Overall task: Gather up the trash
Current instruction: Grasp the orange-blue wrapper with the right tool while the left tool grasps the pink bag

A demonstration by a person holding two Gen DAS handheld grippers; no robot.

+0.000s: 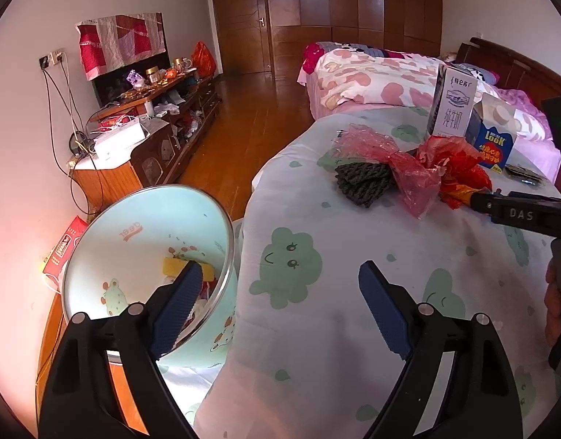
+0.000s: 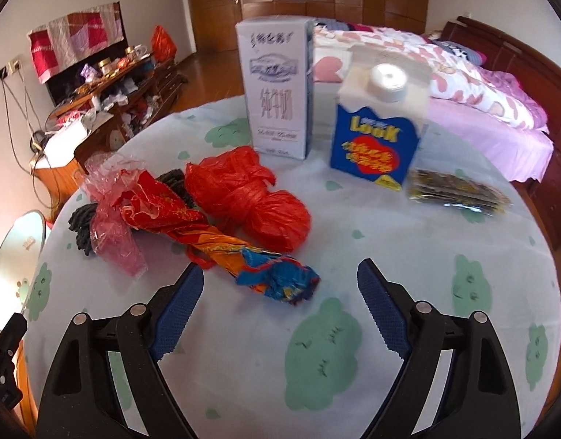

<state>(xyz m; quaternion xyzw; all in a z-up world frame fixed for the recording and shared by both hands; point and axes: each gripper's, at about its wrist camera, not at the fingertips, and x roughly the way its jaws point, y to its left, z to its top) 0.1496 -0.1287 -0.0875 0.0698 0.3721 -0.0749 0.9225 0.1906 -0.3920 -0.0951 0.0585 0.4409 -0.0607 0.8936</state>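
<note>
Approach step in hand; nothing collected by either tool at present. My right gripper point(image 2: 278, 285) hangs over the table point(image 2: 244, 366) with jaws spread and empty, the twisted orange-and-blue wrapper point(image 2: 244, 256) lying just ahead of them. My left gripper point(image 1: 280, 285) is likewise spread and empty at the table's left edge, where the pale green bin point(image 1: 141, 256) stands beside it. Red bag point(image 2: 251, 197) and cartons sit farther back. Next move, in my judgement: lower, straddle the wrapper, close.
</note>
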